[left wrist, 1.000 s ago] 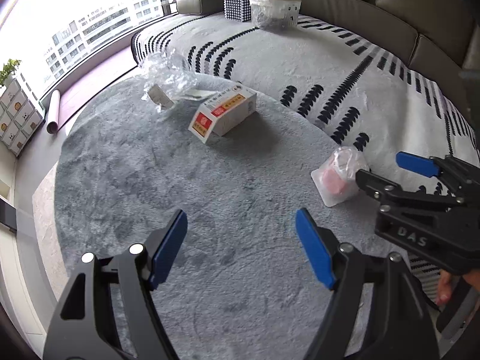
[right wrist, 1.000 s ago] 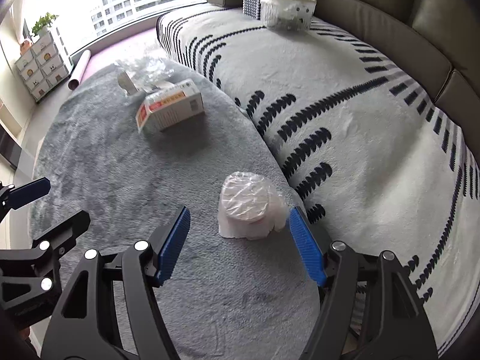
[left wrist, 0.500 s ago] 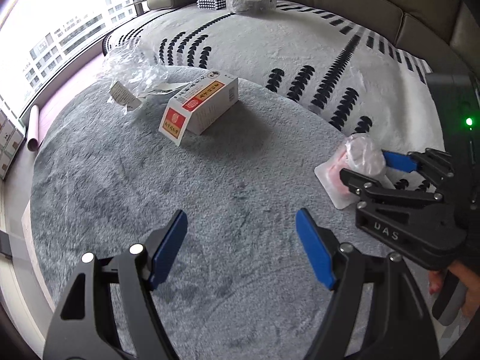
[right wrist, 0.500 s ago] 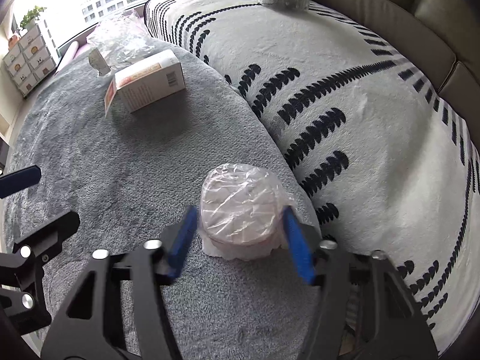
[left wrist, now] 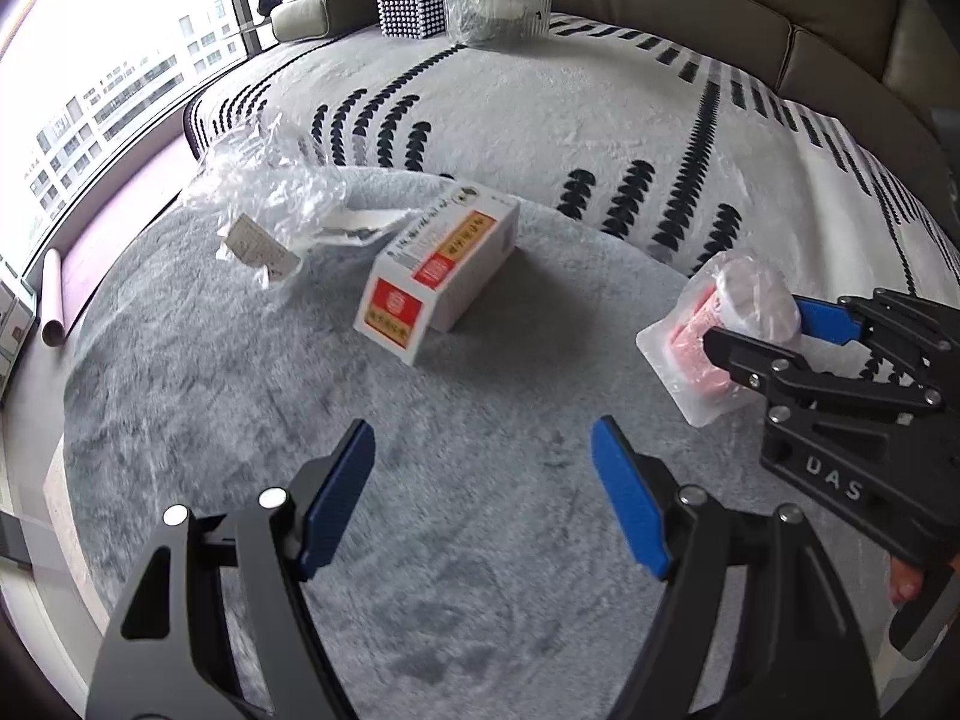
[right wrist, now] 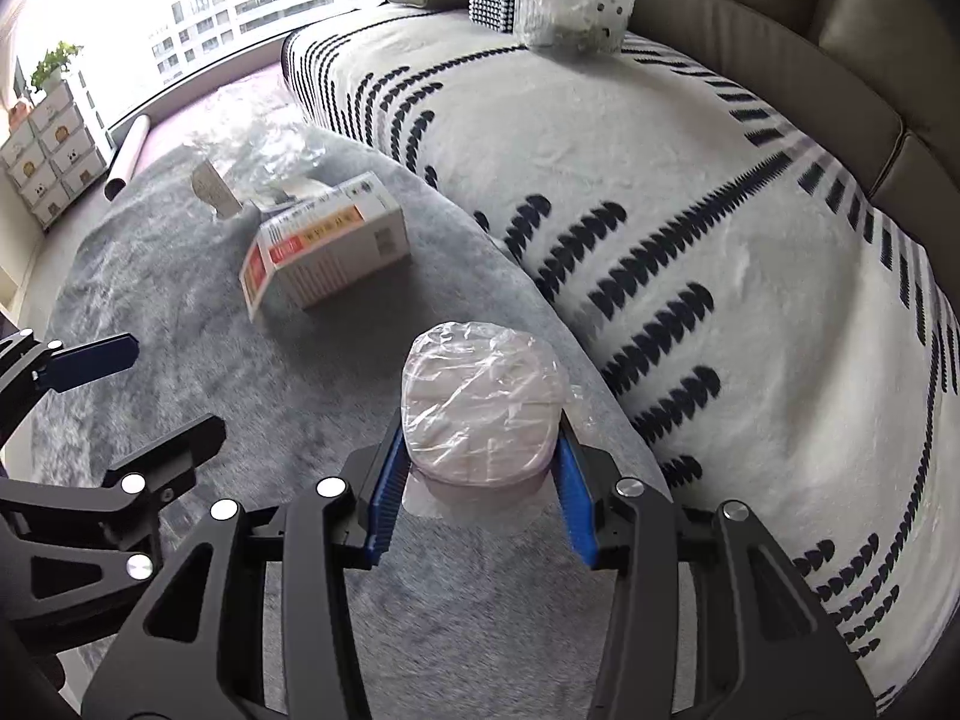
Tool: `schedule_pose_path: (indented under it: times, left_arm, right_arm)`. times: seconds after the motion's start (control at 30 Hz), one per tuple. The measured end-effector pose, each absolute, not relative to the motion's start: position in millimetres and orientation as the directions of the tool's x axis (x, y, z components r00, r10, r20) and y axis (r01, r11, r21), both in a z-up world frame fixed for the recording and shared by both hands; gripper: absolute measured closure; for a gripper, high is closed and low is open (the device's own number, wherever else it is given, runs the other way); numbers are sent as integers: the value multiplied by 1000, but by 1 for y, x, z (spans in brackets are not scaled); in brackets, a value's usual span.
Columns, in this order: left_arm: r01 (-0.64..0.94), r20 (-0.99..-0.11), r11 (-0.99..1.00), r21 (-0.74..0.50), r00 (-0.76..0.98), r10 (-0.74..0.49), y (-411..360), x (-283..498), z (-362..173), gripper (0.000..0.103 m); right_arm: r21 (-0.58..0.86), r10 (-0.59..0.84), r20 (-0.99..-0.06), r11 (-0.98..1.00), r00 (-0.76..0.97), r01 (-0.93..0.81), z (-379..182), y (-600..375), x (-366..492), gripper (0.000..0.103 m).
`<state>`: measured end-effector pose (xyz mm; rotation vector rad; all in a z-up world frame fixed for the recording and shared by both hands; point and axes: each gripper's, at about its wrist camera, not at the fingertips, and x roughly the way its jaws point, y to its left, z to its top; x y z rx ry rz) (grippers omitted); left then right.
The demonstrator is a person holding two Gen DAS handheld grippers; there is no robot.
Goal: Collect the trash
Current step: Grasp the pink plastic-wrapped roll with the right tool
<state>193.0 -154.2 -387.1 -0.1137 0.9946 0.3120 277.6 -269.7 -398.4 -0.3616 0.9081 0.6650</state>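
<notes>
A: Left wrist view. Left gripper [left wrist: 483,498] wide apart at frame bottom, nothing between the pads, grey rug [left wrist: 252,408] below. White carton [left wrist: 438,267] at centre, crumpled plastic wrap [left wrist: 264,192] upper left.

B: Right wrist view. Right gripper [right wrist: 477,489], lower centre, has just been closing; its pads now press both sides of the plastic-wrapped cup [right wrist: 480,408].
</notes>
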Motion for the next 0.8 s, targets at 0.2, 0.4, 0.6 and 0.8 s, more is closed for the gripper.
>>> schedule_pose_path:
  times: [0.2,0.4,0.6,0.8]
  left_arm:
    - [-270,-812,960,79,542,219,-122,218,-388,28]
    - [-221,-807,971,92,555,203,-100,247,-402,28]
    - [-147,-812,983,110,557,174,-91,270,-419,28]
    - [-130,-822,987,90,550,147,-84,286,-432,28]
  right_arm:
    - [-4,383,-807,757,450,-653,-397,-241,284,60]
    - [-7,379,-796,774,472,-634,-401,-221,298,60]
    - [-9,371,-795,784,480,-621,-408,-212,310,60]
    - [-18,359,-798,789,485,-614,-414,-208,317,60]
